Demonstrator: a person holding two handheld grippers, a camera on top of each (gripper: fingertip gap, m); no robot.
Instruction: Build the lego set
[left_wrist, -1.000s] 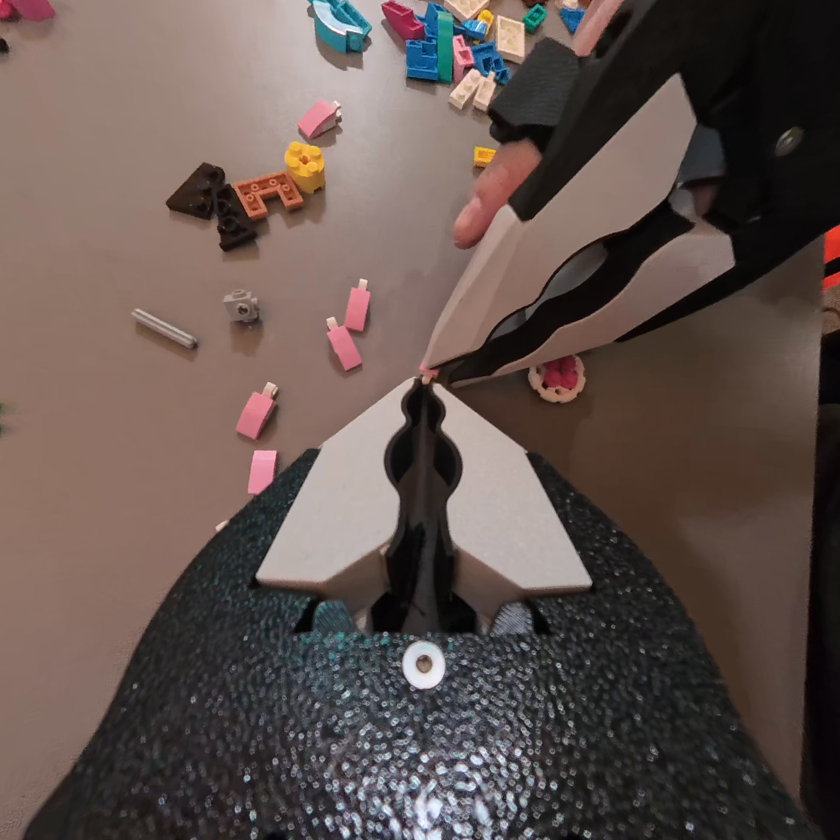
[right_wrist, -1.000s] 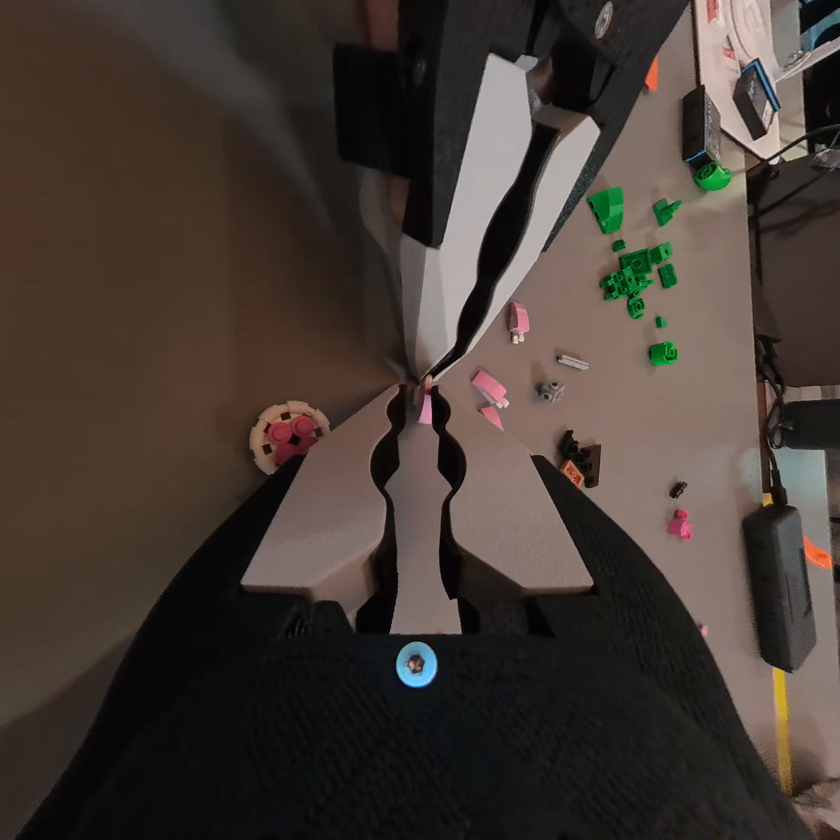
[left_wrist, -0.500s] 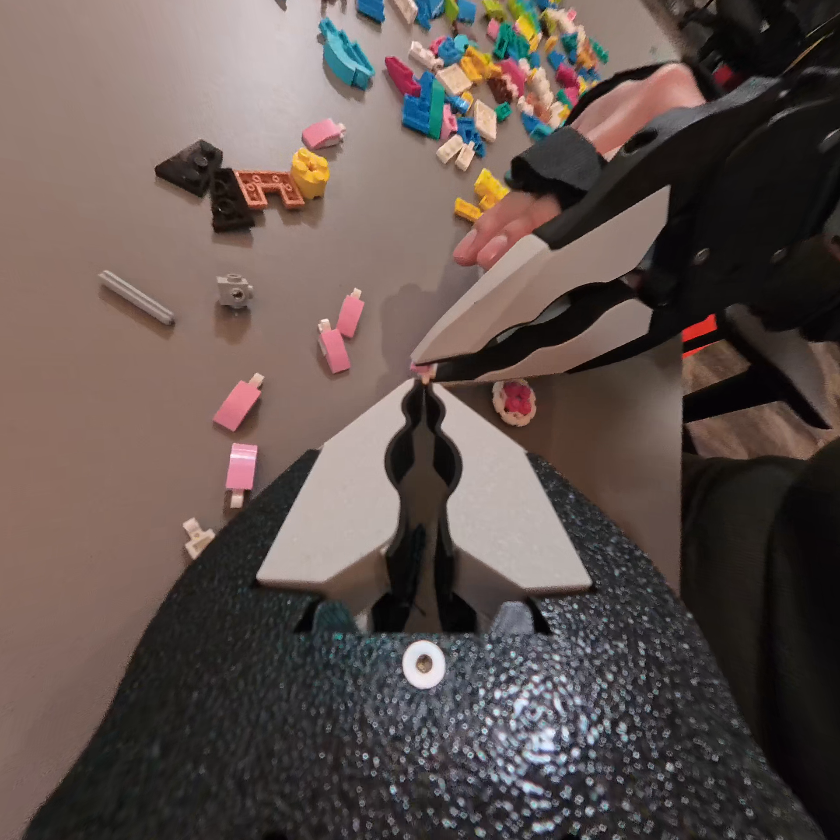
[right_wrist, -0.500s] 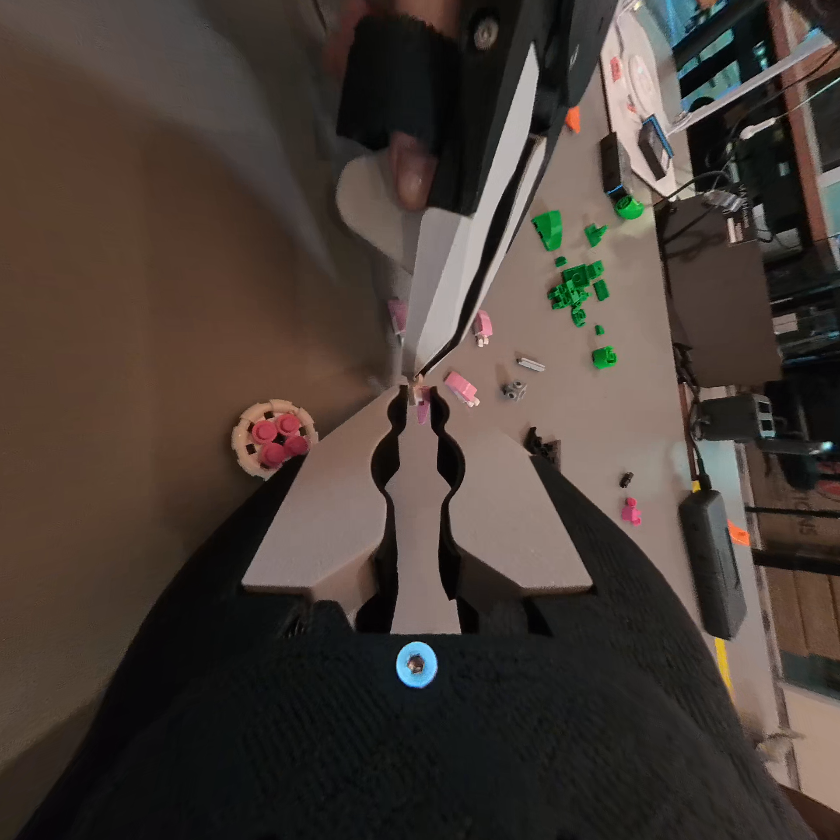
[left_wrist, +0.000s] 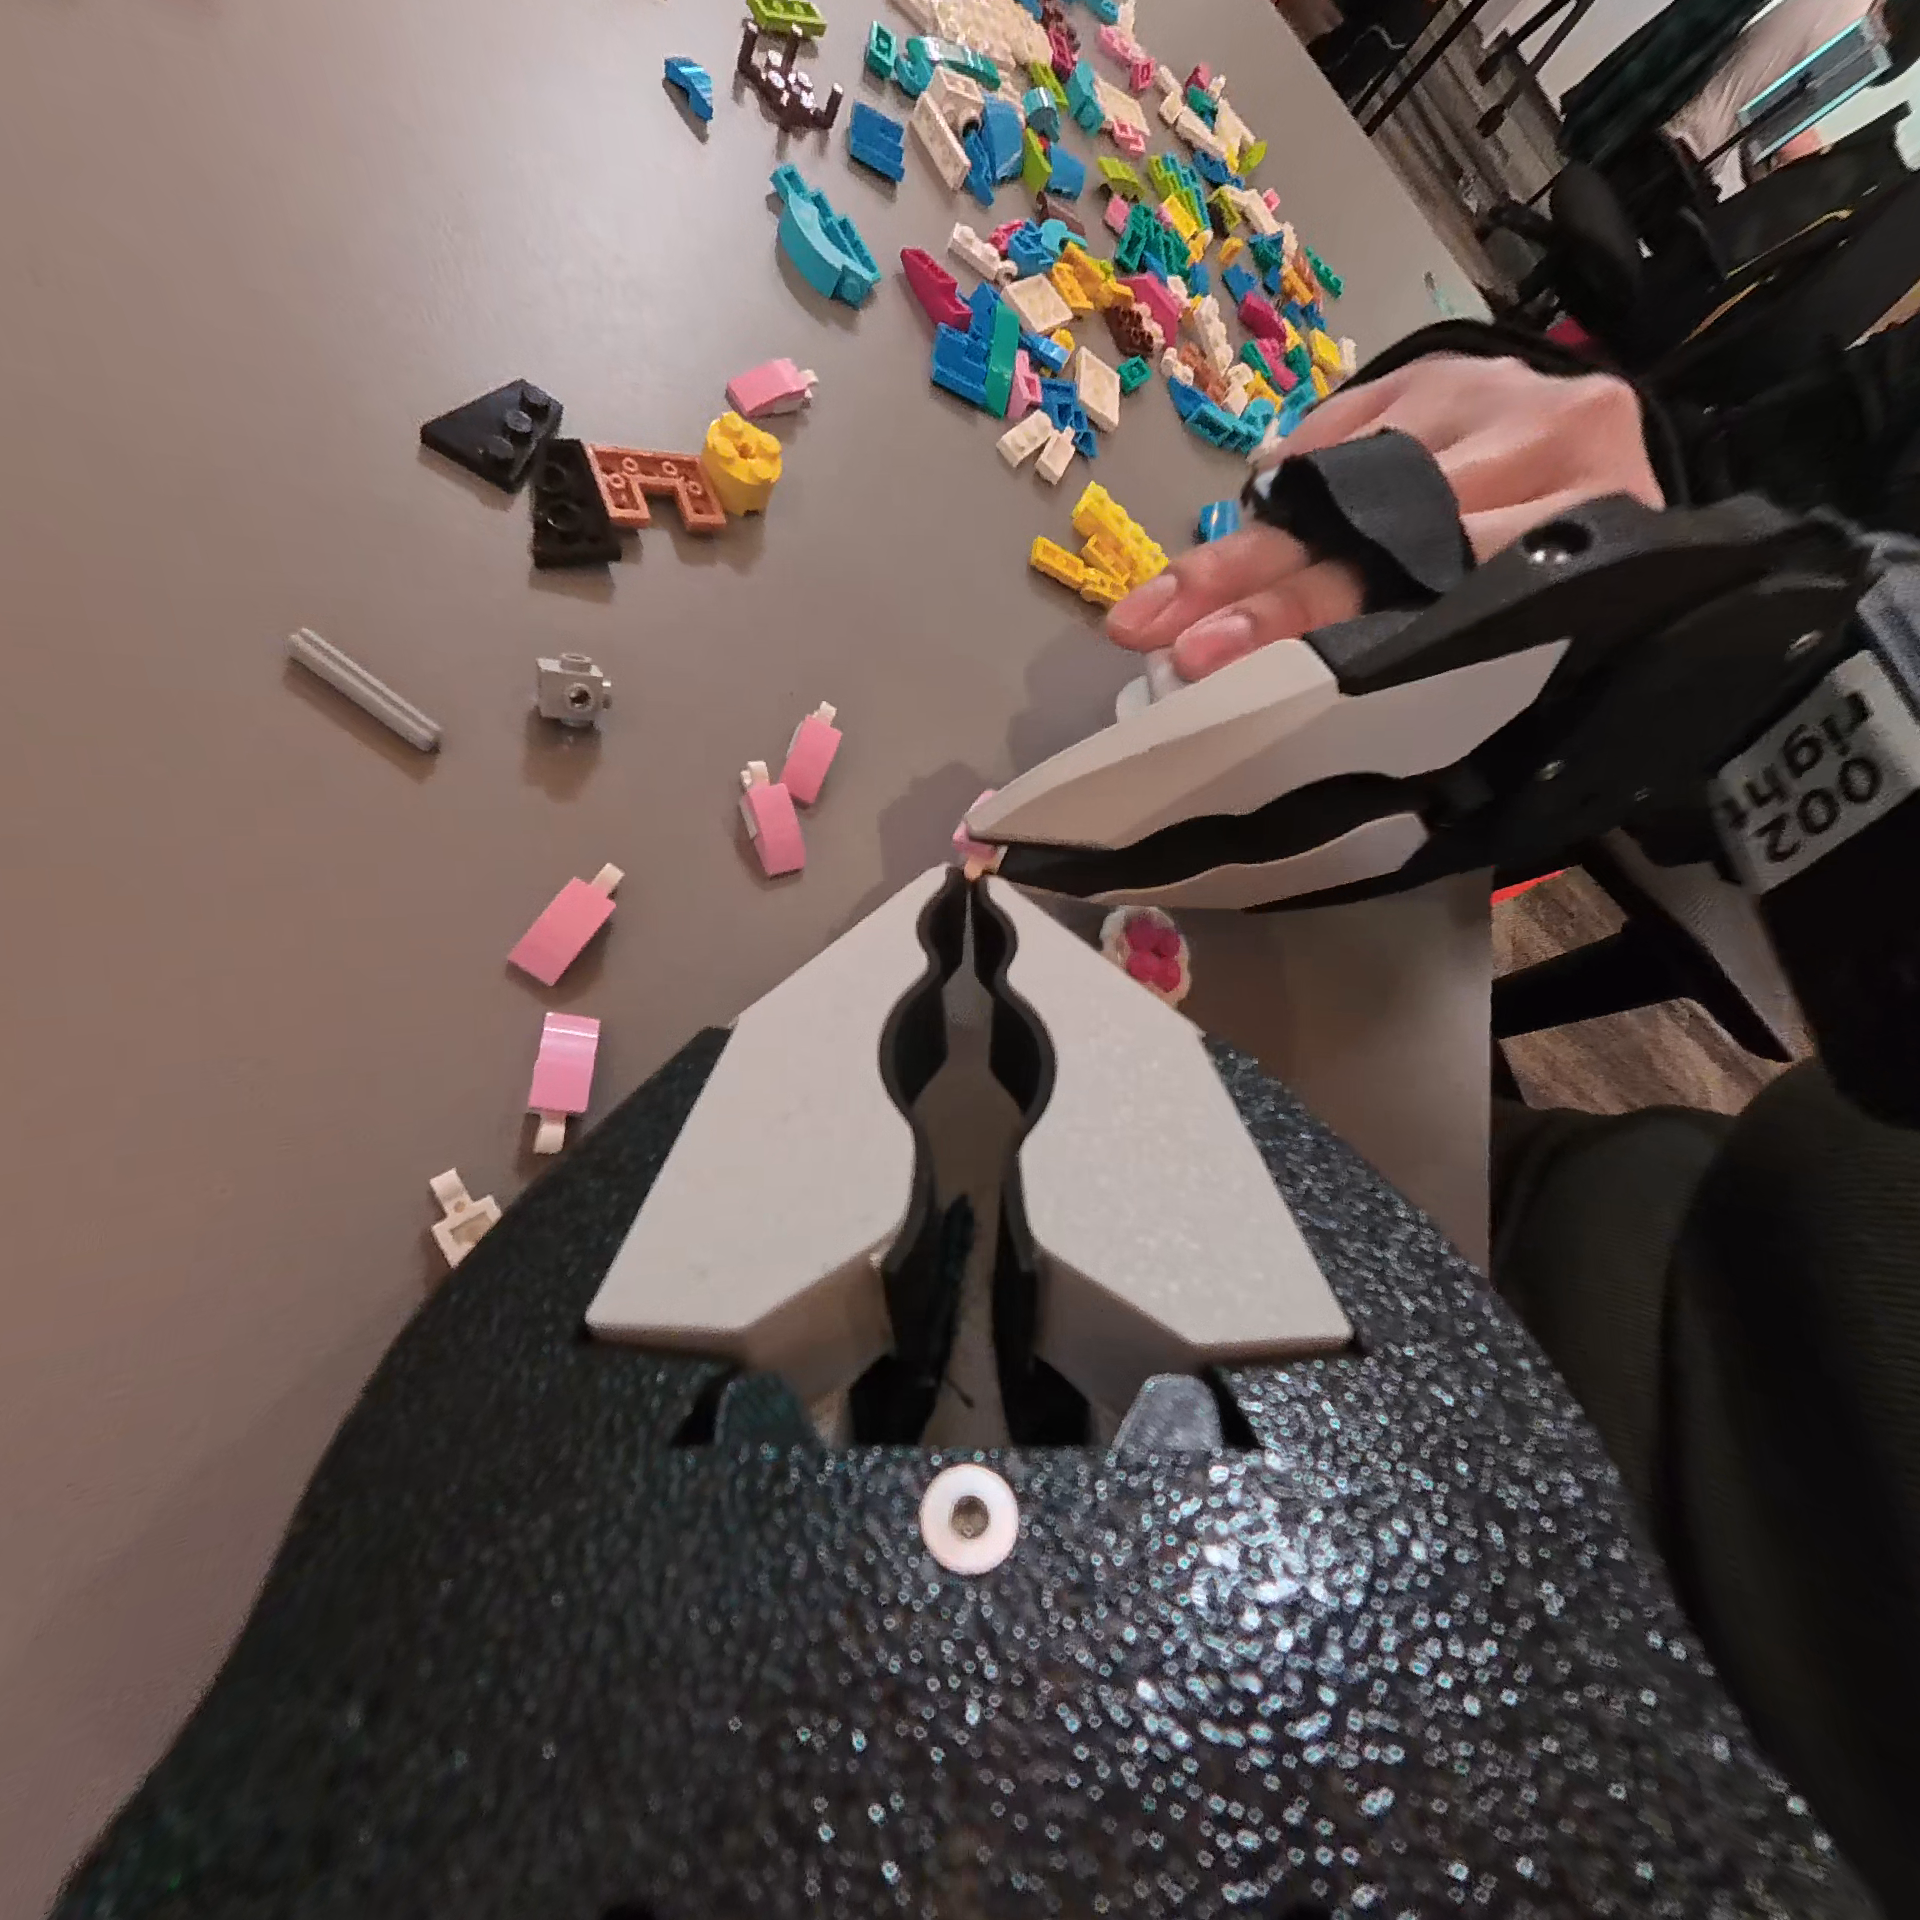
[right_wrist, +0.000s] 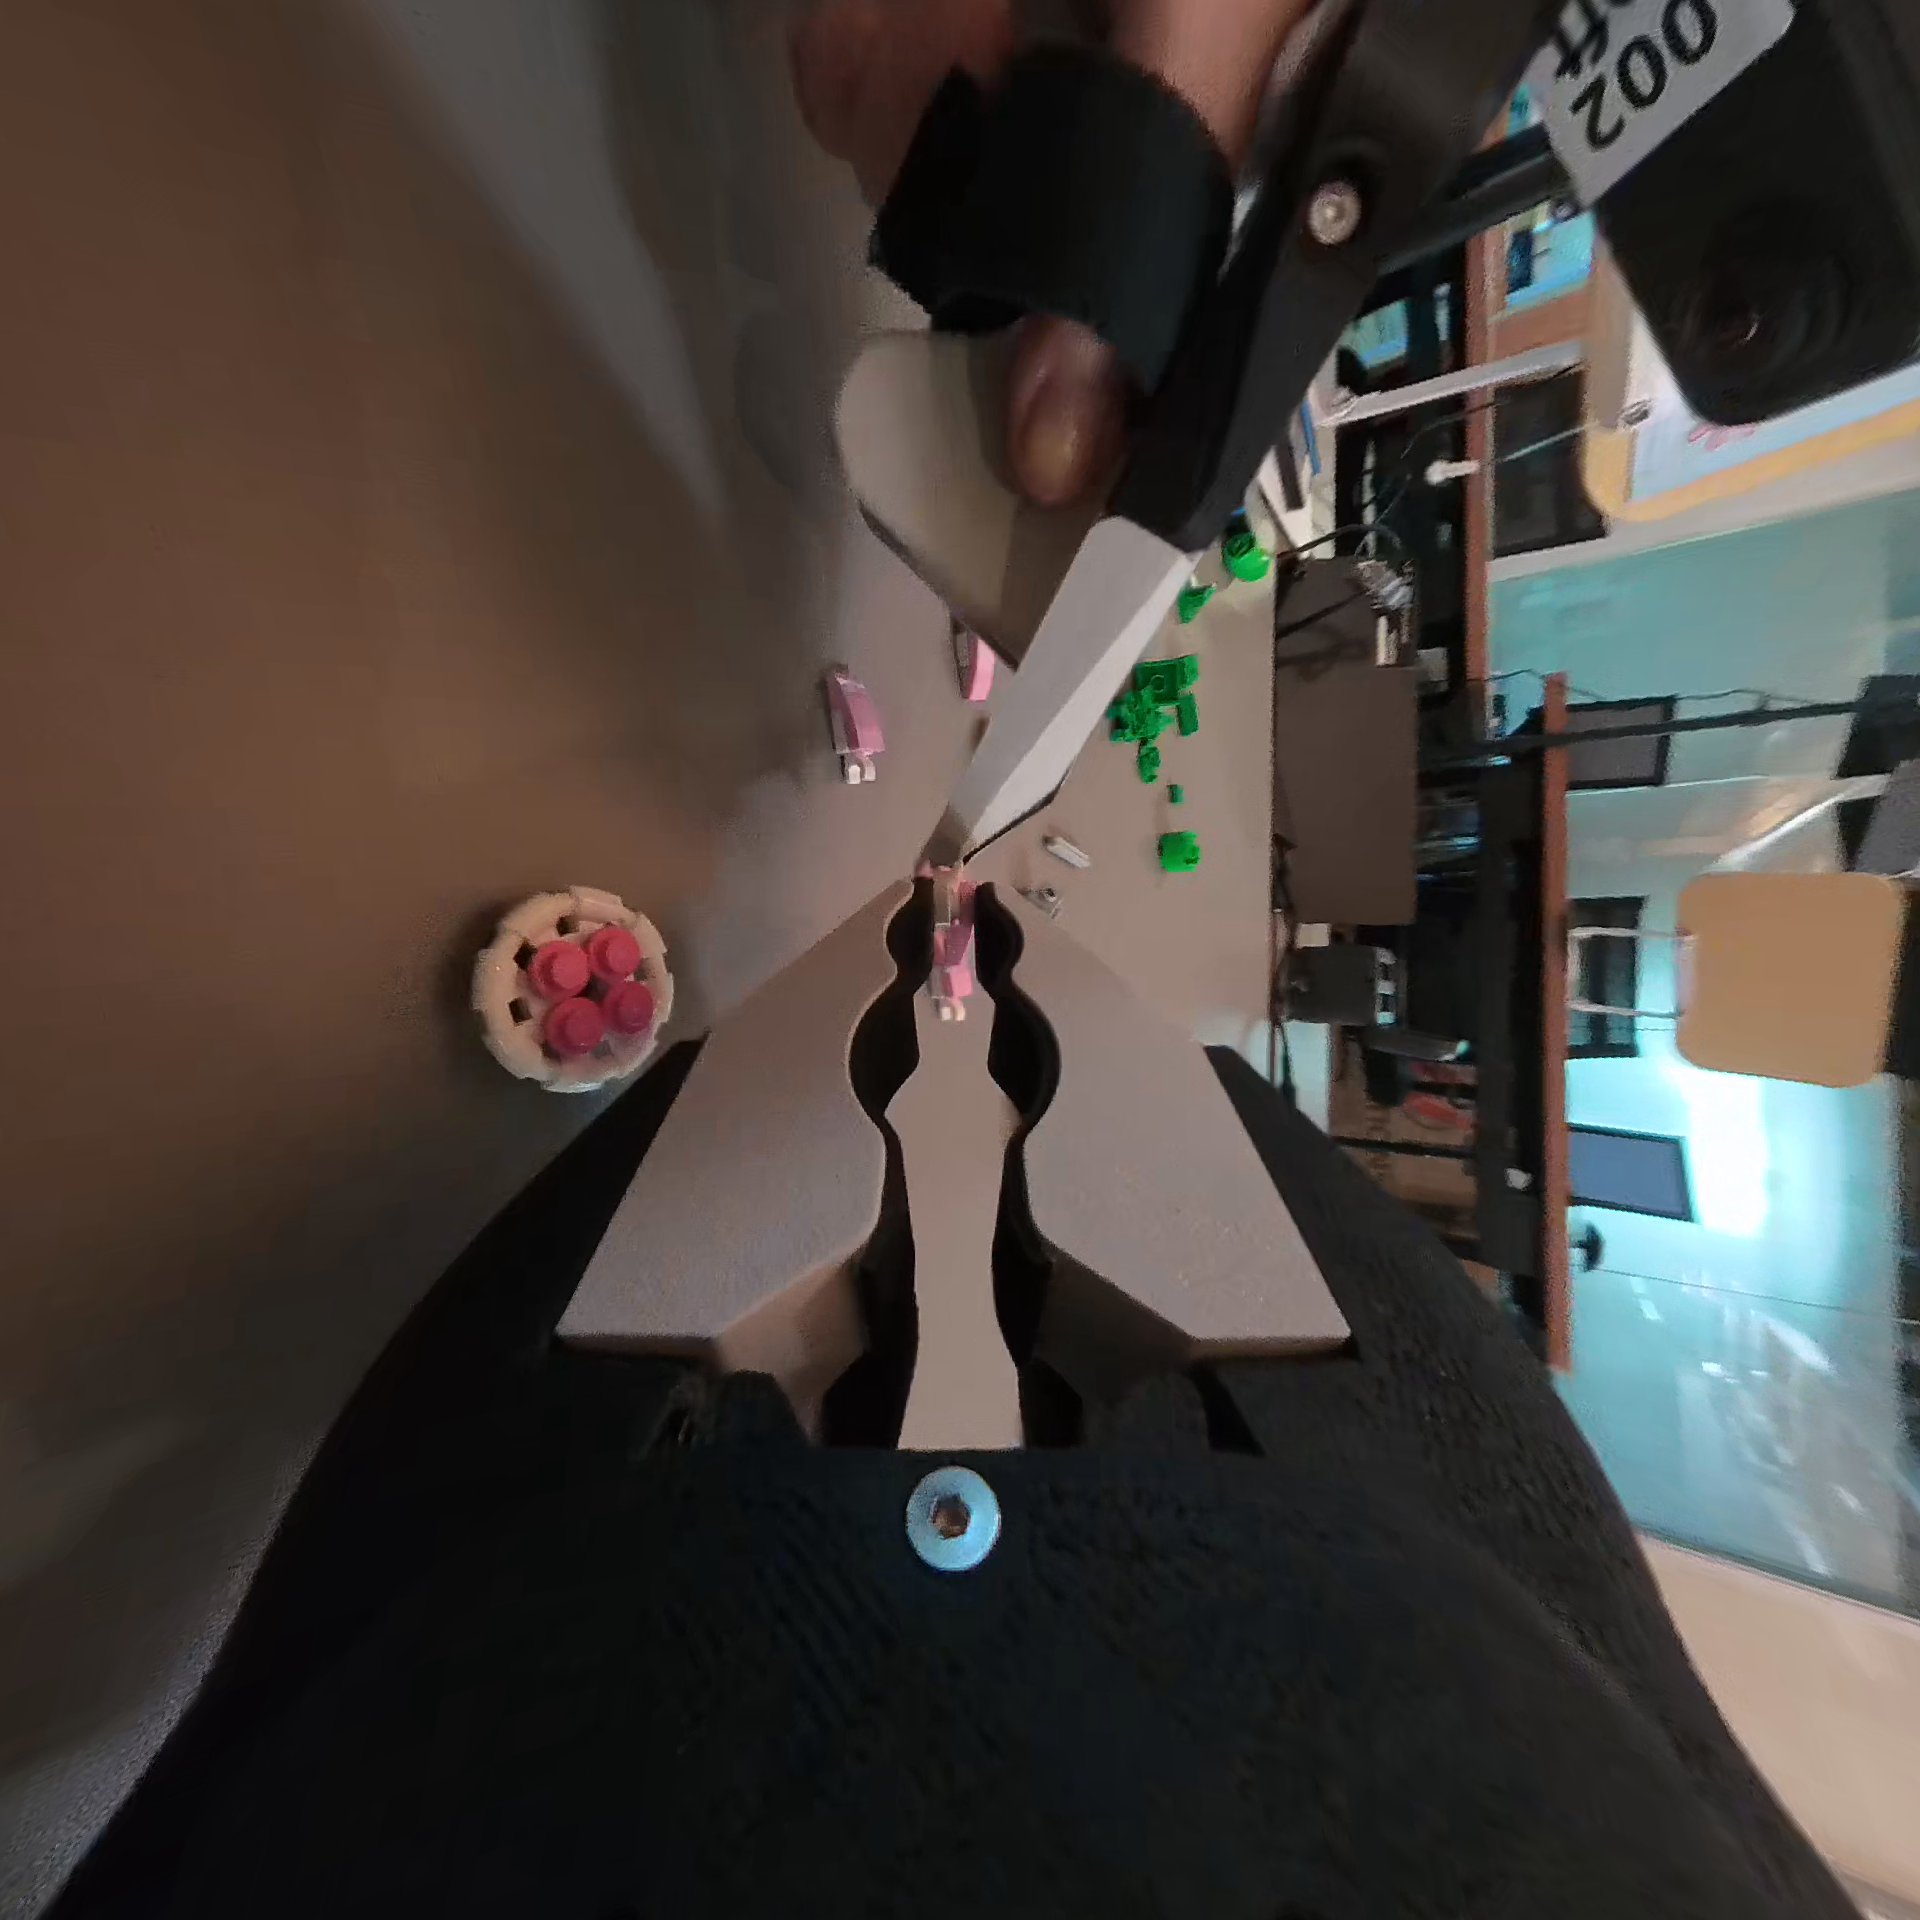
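On the brown table (left_wrist: 260, 260), the far-left things in the left wrist view are a grey axle rod (left_wrist: 363, 703) and a small grey cube piece (left_wrist: 571, 691), with a cluster of black wedge plates (left_wrist: 530, 457), a brown plate (left_wrist: 655, 488) and a yellow round brick (left_wrist: 742, 462) lying beyond them. Pink slope pieces (left_wrist: 564, 928) lie scattered loose nearer the camera.

The left gripper (left_wrist: 966, 883) has its tips pinched together on a tiny white clip piece (left_wrist: 972, 871), only a sliver of which shows. Tip to tip with it, from the right, the right gripper (left_wrist: 987, 836) is clamped on a small pink piece (left_wrist: 977, 821); in the right wrist view that pink piece (right_wrist: 951, 940) sits lengthwise between the narrowly parted fingers (right_wrist: 790, 1049), and the left gripper (right_wrist: 961, 847) meets it at the tips, above the table. Whether the two pieces are already joined cannot be told.

Just right of the tips, a white round piece with dark pink studs (left_wrist: 1148, 945) rests on the table, partly hidden by the right finger. A large heap of mixed coloured bricks (left_wrist: 1091, 239) spreads behind, and a person's hand (left_wrist: 1434, 499) grips the right tool. Green pieces (right_wrist: 1153, 707) lie beyond in the right wrist view.
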